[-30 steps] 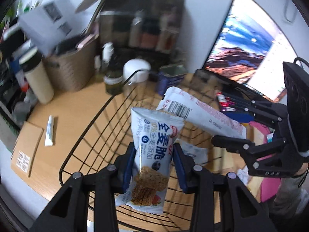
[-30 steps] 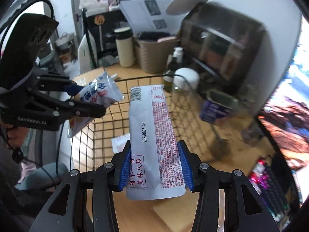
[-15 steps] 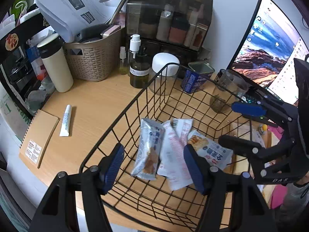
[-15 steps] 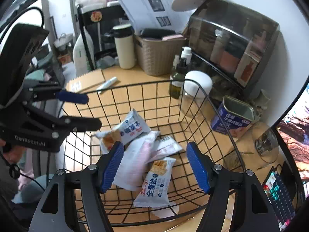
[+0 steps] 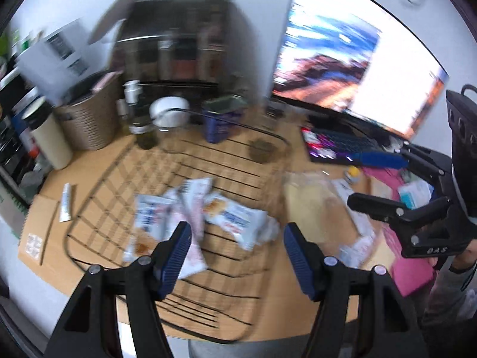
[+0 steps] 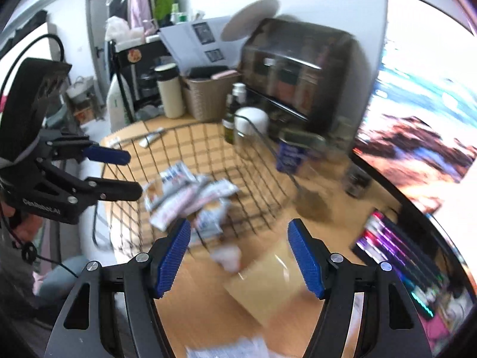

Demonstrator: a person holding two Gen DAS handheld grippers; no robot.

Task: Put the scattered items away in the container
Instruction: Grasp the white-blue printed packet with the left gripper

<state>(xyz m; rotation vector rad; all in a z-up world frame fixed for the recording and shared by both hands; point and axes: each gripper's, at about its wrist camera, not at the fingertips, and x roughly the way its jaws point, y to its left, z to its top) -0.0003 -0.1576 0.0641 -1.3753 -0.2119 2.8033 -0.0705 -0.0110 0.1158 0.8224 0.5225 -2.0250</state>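
**Snack packets lie in the wire basket, both grippers empty**

The left gripper [image 5: 234, 249] and right gripper [image 6: 238, 246] have their fingers spread, pinching nothing. The snack packets [image 5: 193, 211] lie heaped inside the black wire basket [image 5: 89, 205] on the wooden bench [image 5: 95, 161]; both views are blurred.

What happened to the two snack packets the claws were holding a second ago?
Both were let go: the left gripper and right gripper have just opened their jaws and now hold nothing. The snack packets lie in the wire basket. Both grippers have pulled back. The tube and notebook stayed put.
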